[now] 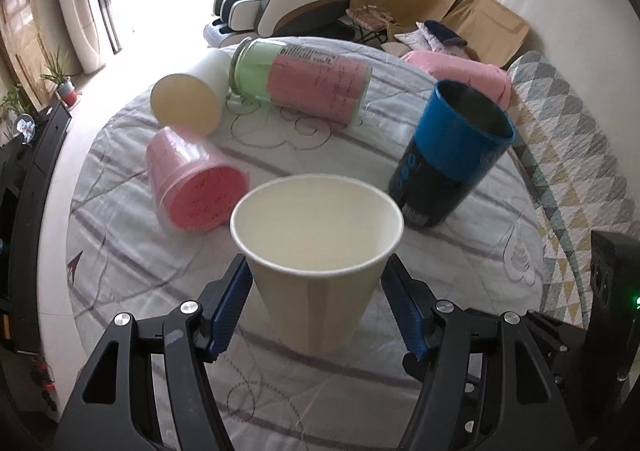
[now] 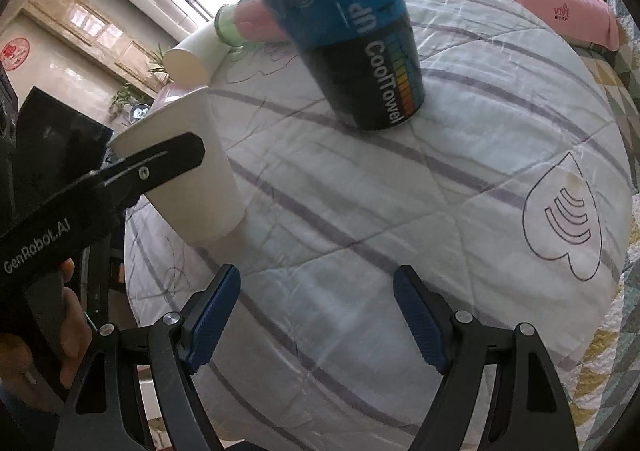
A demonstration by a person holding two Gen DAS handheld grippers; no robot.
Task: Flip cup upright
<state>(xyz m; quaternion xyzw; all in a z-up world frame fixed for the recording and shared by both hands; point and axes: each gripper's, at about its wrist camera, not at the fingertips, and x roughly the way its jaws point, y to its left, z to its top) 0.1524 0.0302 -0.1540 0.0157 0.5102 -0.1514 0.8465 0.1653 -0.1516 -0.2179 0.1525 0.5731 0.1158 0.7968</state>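
A white paper cup (image 1: 316, 251) stands upright, mouth up, on the quilted bed cover (image 1: 480, 263). My left gripper (image 1: 316, 303) has its blue pads on both sides of the cup, just under the rim; I cannot tell if they touch it. The cup also shows in the right wrist view (image 2: 196, 171), with the left gripper's finger across it. A second paper cup (image 1: 188, 99) lies on its side at the back left. My right gripper (image 2: 318, 315) is open and empty, low over the bed cover.
A blue and black CoolTowel cup (image 1: 452, 155) stands upright to the right. A pink container (image 1: 192, 187) and a glass jar (image 1: 300, 83) lie on their sides behind. A pink towel (image 1: 460, 71) lies at the far right. Black equipment stands at both sides.
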